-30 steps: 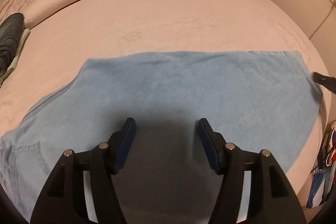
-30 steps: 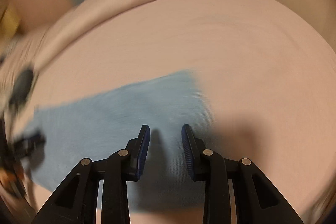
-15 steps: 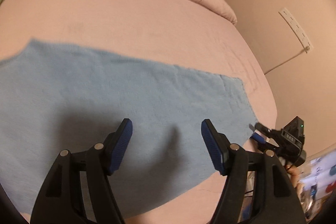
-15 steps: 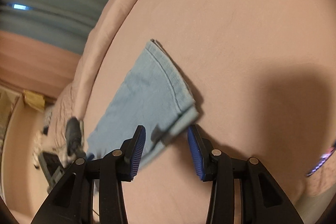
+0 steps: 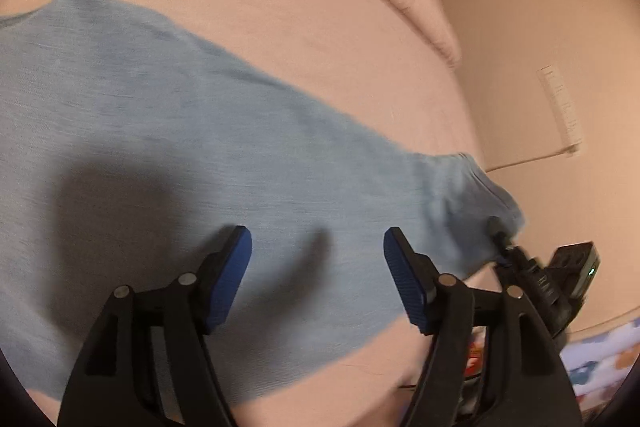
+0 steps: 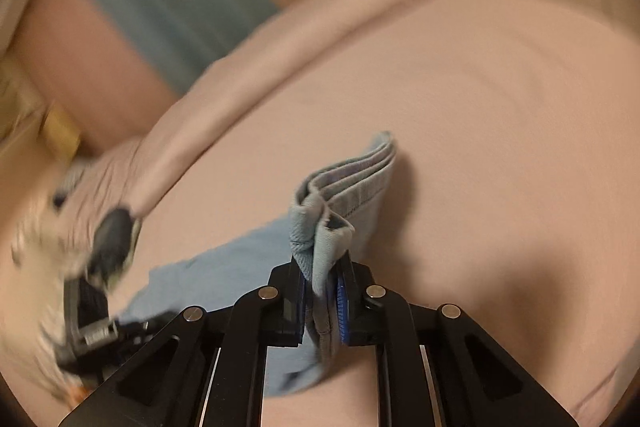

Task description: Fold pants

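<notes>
2 claw pads (image 6: 343, 297) hidden by pinched pants (image 6: 320, 247).

No text, label, brand, number or sign can be read in either view. Off to the right beyond the fingers (image 5: 404, 277) in the left wrist view, a pale strip (image 5: 560, 107) on the wall carries faint marks too blurred to make out. A patterned cloth (image 5: 600, 367) low at the right shows coloured shapes but no legible lettering.
</notes>
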### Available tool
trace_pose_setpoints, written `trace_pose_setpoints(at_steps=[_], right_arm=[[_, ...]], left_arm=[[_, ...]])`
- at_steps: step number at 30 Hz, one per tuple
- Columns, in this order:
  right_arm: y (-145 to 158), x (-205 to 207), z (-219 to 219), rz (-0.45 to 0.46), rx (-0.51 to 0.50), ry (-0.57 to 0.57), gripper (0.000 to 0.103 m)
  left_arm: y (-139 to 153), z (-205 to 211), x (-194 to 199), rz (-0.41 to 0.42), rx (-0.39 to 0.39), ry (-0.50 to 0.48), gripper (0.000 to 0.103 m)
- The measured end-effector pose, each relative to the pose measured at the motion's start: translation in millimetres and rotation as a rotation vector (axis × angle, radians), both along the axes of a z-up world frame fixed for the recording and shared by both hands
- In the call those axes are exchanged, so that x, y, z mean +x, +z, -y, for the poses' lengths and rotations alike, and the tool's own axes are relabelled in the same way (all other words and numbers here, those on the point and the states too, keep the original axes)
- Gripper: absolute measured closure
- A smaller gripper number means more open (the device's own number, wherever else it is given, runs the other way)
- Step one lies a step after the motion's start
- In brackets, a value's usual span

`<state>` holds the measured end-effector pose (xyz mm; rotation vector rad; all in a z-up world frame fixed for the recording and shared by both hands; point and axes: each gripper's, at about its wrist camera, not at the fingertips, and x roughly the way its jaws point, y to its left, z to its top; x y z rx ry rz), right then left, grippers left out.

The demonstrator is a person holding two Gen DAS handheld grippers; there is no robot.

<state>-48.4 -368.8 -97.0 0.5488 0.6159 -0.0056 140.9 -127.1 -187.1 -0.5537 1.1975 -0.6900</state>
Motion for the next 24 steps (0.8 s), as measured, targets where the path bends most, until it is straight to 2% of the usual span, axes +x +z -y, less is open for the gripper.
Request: trace_pose_setpoints(at_steps=[3, 7, 11, 13, 14, 15, 16, 17, 19, 21, 24], right_arm=[[14, 9, -48, 0.050, -0.138, 0.123, 0.089], [8, 9, -104, 0.055, -0.232, 0.275, 0.089], [-4, 10, -150, 0.042, -0.263, 0.401, 0.089], [-9, 4, -169, 0.033, -0.299, 0.462, 0.089], [-12, 3, -180, 0.025, -0.320, 0.489, 0.089], [-15, 2, -187, 0.017, -0.332, 0.505, 0.089], [-18, 3, -193, 0.005, -0.345, 0.521, 0.089], [-21, 2, -200, -0.003, -0.361, 0.535, 0.089], [-22, 1, -208, -0.008, -0.375, 0.558, 0.089], [-19, 3, -219, -0.001, -0.380, 0.579, 0.089], [-13, 4, -240, 0.041, -0.417, 0.611, 0.089]], left_arm=[[17, -5, -3, -0.011, -0.141, -0.012, 0.016], [28, -3, -5, -0.013, -0.294, -0.038, 0.008], [5, 1, -2, -0.083, -0.277, -0.029, 0.009], [-12, -6, -2, -0.130, -0.268, -0.002, 0.028], [-19, -13, -2, -0.151, -0.257, 0.012, 0.048], [-25, -26, -2, -0.166, -0.231, 0.034, 0.061], [-28, -32, -1, -0.170, -0.217, 0.048, 0.067], [-31, -40, -1, -0.169, -0.207, 0.065, 0.079], [-32, -55, -2, -0.150, -0.199, 0.095, 0.085], [-24, -68, 2, -0.098, -0.178, 0.116, 0.093], [-6, -88, 7, -0.017, -0.146, 0.128, 0.093]])
